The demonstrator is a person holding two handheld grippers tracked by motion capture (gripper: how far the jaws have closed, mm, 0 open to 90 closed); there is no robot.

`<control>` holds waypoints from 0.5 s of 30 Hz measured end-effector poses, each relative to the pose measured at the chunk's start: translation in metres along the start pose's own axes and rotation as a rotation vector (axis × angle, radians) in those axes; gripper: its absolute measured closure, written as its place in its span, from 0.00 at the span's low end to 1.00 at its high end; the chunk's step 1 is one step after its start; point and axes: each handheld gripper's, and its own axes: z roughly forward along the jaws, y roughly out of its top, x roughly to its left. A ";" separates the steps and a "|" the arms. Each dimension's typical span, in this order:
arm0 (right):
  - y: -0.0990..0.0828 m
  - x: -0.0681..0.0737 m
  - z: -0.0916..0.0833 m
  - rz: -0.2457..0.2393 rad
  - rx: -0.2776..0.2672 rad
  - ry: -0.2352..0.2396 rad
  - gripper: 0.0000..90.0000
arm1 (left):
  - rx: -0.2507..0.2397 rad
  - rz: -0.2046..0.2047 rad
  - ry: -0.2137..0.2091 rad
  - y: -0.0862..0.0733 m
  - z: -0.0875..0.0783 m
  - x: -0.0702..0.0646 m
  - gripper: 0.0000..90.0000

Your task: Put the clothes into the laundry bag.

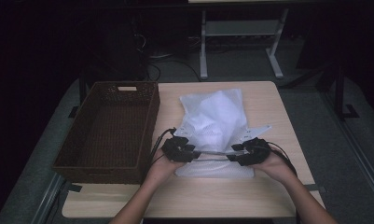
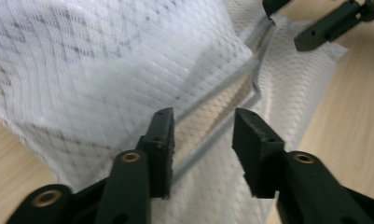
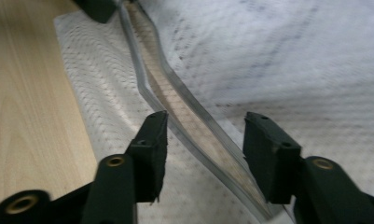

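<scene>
**Bag mouth lies between both sets of jaws, unheld**

We find a white mesh bag (image 1: 216,122) lying on the tabletop (image 1: 268,100), just right of the brown wicker basket (image 1: 111,128). Its zip-type mouth strip (image 1: 213,152) forms the edge farthest from the basket's handle end and nearest the person, with its long axis running straight from one gripper to the other.

The left gripper (image 1: 194,151) stands at the strip's basket-side end, the right gripper (image 1: 232,154) at the far end; neither is nearer.

In each gripper view the strip (image 2: 222,93) (image 3: 184,112) passes up through the gap. Both sets of jaws stand about half open, pads clear of it, holding nothing.

The strip appears parted, the two lips bowed apart, though blur leaves this uncertain.
</scene>
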 end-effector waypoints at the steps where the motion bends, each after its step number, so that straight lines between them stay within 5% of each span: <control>1: -0.002 -0.001 -0.002 0.003 -0.004 -0.003 0.49 | 0.000 0.004 0.004 -0.002 -0.001 -0.002 0.58; 15: -0.049 0.005 -0.040 0.064 -0.061 -0.112 0.27 | -0.038 0.021 0.021 -0.042 -0.021 -0.024 0.24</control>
